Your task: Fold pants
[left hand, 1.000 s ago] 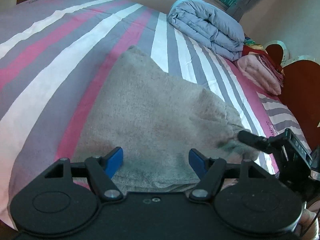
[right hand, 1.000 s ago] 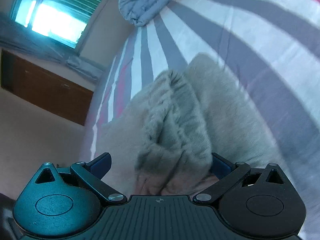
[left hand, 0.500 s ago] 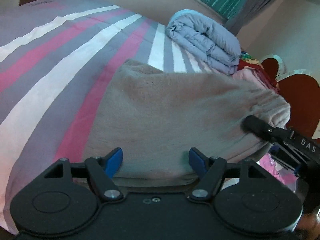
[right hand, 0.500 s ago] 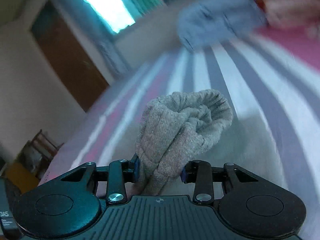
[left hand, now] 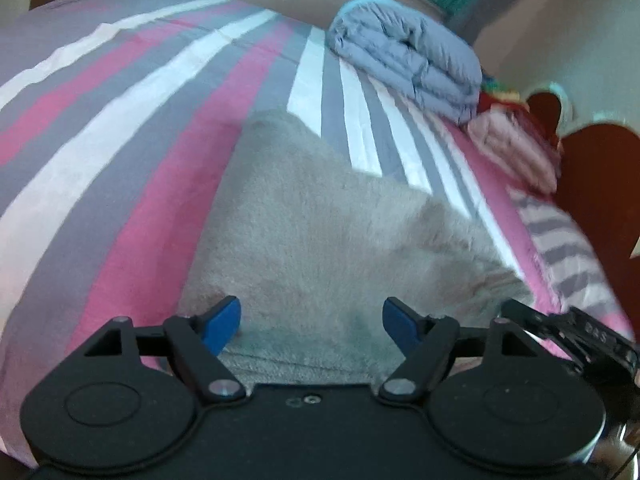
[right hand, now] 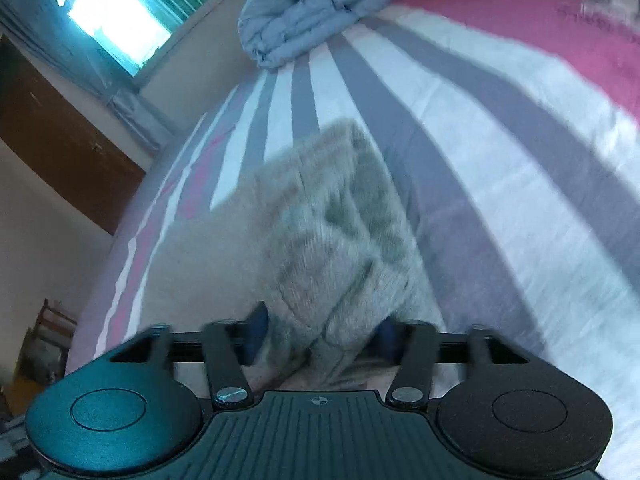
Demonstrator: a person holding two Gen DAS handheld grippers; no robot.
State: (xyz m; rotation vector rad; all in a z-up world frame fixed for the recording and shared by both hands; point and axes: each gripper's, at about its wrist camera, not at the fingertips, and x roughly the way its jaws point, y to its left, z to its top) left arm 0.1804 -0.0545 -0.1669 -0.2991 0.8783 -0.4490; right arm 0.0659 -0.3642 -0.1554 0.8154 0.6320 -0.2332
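The grey fleece pants point(left hand: 320, 240) lie folded on the striped bed point(left hand: 120, 128). My left gripper point(left hand: 312, 322) is open just above their near edge, with nothing between its blue pads. My right gripper point(right hand: 320, 336) is shut on the bunched waistband end of the pants point(right hand: 332, 248) and holds it low over the bed. In the left wrist view the right gripper point(left hand: 568, 332) shows at the pants' right corner.
A folded blue-grey duvet point(left hand: 408, 68) and a pink folded cloth point(left hand: 516, 152) lie at the far end of the bed. A brown headboard point(left hand: 600, 192) stands at the right. A window point(right hand: 116, 20) and a wooden door point(right hand: 60, 140) are beyond.
My right gripper closed on the waistband end, lifted it, and has now brought it back down towards the bed. The left gripper stayed open over the near edge.
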